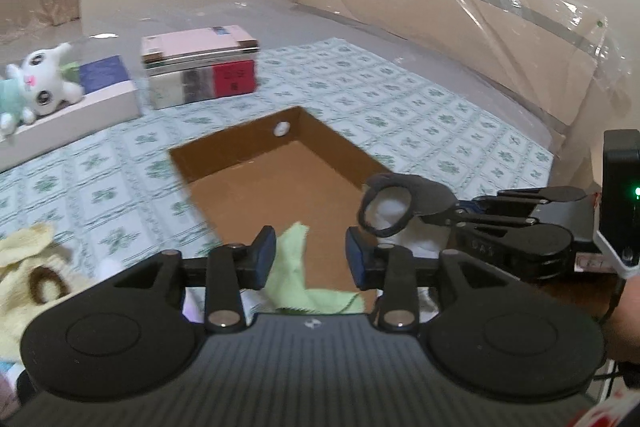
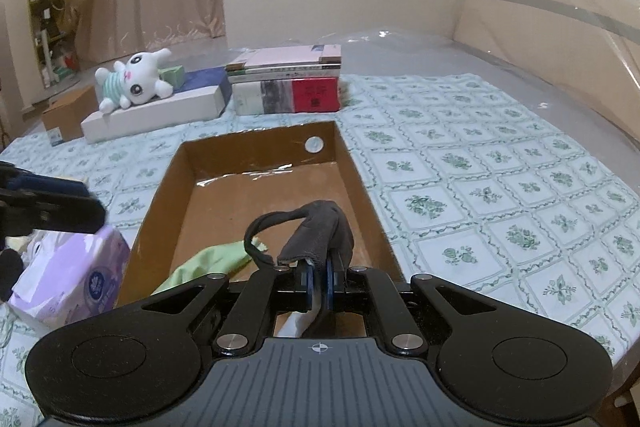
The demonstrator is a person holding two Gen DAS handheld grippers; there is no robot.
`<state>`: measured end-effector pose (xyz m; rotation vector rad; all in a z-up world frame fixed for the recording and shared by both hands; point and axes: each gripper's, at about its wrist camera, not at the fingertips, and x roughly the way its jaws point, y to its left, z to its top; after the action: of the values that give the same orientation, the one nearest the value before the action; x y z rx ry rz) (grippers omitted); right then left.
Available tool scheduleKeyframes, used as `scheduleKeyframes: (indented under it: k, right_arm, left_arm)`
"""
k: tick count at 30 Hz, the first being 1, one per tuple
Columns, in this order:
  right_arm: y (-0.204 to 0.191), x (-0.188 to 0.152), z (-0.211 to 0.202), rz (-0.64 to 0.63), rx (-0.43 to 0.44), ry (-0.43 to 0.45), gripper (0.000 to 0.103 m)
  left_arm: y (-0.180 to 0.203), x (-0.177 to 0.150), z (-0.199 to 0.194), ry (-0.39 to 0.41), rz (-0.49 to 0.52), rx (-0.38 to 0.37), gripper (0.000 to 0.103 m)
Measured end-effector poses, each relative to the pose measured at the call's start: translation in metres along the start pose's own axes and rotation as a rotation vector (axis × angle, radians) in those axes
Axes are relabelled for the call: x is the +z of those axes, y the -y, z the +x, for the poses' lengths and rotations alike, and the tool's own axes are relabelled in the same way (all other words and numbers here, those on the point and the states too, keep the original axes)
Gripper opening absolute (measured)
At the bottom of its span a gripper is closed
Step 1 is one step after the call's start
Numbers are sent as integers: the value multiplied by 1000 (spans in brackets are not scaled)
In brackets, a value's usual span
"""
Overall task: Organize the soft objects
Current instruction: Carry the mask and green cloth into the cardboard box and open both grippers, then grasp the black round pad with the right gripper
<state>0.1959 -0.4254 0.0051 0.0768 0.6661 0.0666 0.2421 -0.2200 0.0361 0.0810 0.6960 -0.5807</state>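
A shallow brown cardboard box point(image 1: 224, 155) point(image 2: 352, 163) lies open on the patterned tablecloth. A light green cloth point(image 1: 296, 279) point(image 2: 208, 259) lies at its near end. My left gripper point(image 1: 310, 259) is open and empty just above the green cloth. My right gripper point(image 2: 319, 285) is shut on a dark grey sock point(image 2: 320, 231) and holds it over the box's near end; the sock and the gripper also show in the left wrist view point(image 1: 396, 203). A pale yellow knit item point(image 1: 28, 267) lies left of the box.
A white plush bunny point(image 1: 40, 83) point(image 2: 136, 79) lies on a white flat box point(image 2: 160, 111). A stack of books point(image 1: 200, 71) point(image 2: 288, 83) stands behind the cardboard box. A purple tissue pack point(image 2: 76, 275) lies left of the box. Clear plastic sheeting point(image 1: 480, 27) covers the right wall.
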Motion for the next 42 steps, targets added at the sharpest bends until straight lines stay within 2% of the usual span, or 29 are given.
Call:
scheduleKeyframes:
  k: [1, 2, 3, 4, 5, 9, 15, 22, 27, 35, 42]
  right_arm:
    - [-1, -1, 0, -5, 5, -3, 13]
    - [-3, -1, -1, -6, 8, -5, 32]
    - [-4, -1, -3, -4, 14, -3, 46]
    - [-6, -2, -5, 0, 20, 6, 69]
    - [-9, -3, -10, 0, 25, 18, 73]
    - [-18, -6, -27, 6, 31, 31, 73]
    - [-44, -24, -64, 69, 85, 42, 73]
    - [-94, -55, -99, 110, 163, 33, 73]
    - [-130, -69, -110, 112, 214, 16, 73]
    - [-177, -75, -107, 25, 266, -16, 73]
    - [-198, -72, -92, -69, 281, -21, 73]
  left_arm:
    - [-3, -3, -4, 1, -7, 15, 36]
    - [-6, -6, -10, 4, -15, 26, 37]
    - [-9, -11, -16, 4, -30, 41, 39]
    - [-12, -15, -21, 3, -44, 54, 40]
    - [-15, -19, -26, 6, -56, 66, 42]
    - [-27, -43, -52, 9, -99, 121, 43]
    - [-40, -82, -91, 12, -162, 203, 46]
    - [-66, -134, -137, 8, -195, 318, 47]
    - [-86, -159, -159, 5, -203, 390, 47]
    - [-111, -179, -178, 8, -255, 429, 47]
    - [-128, -183, -181, 5, -270, 443, 47]
